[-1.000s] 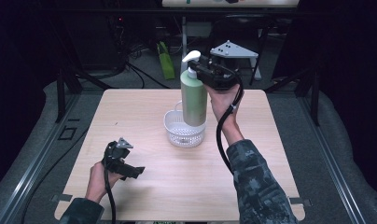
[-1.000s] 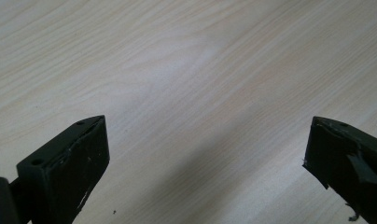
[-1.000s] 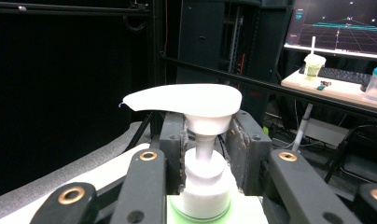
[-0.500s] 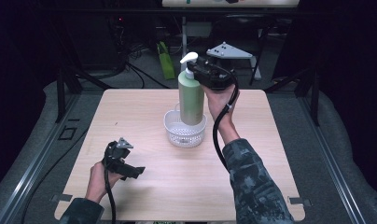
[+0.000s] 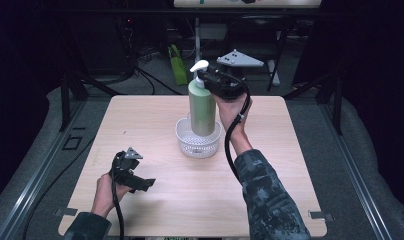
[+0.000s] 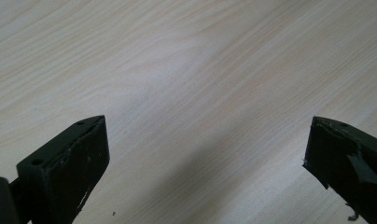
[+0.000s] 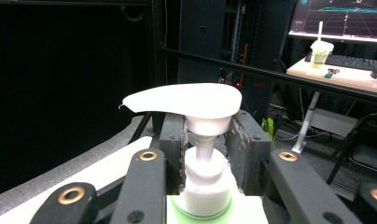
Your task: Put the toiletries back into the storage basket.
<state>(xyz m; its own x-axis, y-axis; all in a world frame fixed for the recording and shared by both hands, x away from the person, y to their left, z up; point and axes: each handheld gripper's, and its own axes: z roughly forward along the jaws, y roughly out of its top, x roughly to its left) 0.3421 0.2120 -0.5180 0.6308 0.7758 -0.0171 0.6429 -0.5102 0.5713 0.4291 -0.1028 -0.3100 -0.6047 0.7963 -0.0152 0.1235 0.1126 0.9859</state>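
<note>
The right gripper is clamped on the white neck of the green pump bottle, jaws either side of the collar just below the pump head. The bottle stands upright, long axis vertical, its base inside the white basket near the middle of the bench, toward the far edge. Whether the base rests on the basket floor or hangs just above it cannot be determined. The left gripper sits low near the near-left corner, jaws spread wide over bare wood, holding nothing, well apart from the basket. In my judgement the right hand controls any vertical move.
</note>
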